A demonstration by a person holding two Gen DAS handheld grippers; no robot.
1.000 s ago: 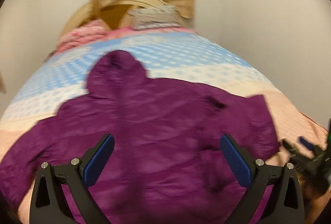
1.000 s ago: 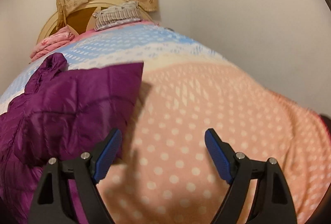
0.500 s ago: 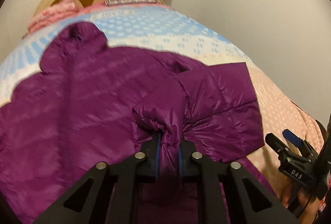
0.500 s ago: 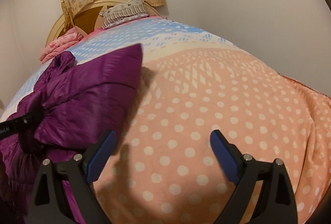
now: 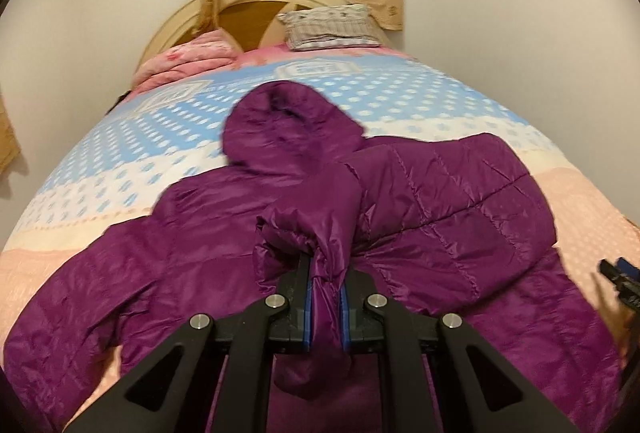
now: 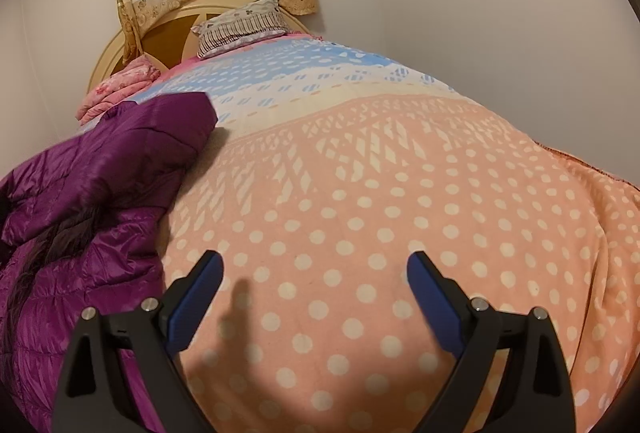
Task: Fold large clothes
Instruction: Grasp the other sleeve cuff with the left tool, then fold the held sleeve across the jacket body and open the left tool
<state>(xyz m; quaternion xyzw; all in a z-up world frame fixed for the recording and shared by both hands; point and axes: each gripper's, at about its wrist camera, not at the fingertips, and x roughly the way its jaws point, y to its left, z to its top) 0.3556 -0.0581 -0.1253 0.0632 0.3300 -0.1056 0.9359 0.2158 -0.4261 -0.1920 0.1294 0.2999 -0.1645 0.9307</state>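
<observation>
A purple hooded puffer jacket [image 5: 200, 253] lies flat on the bed, hood toward the headboard. Its right sleeve [image 5: 460, 201] is folded inward over the body. My left gripper [image 5: 325, 307] is shut on the cuff end of that sleeve, held over the jacket's middle. My right gripper [image 6: 316, 297] is open and empty, above the bare blanket to the right of the jacket [image 6: 92, 201]. The right gripper's tip also shows at the right edge of the left wrist view [image 5: 622, 281].
The bed has a dotted blanket, peach [image 6: 400, 213] near me and blue [image 5: 400, 89] farther off. A striped pillow [image 5: 332, 27] and a pink folded quilt [image 5: 188, 59] lie at the headboard. A wall runs along the bed's right side [image 6: 480, 13].
My left gripper closed on the right sleeve and carried it left, over the jacket's middle. My right gripper stayed open and shifted slightly over the blanket.
</observation>
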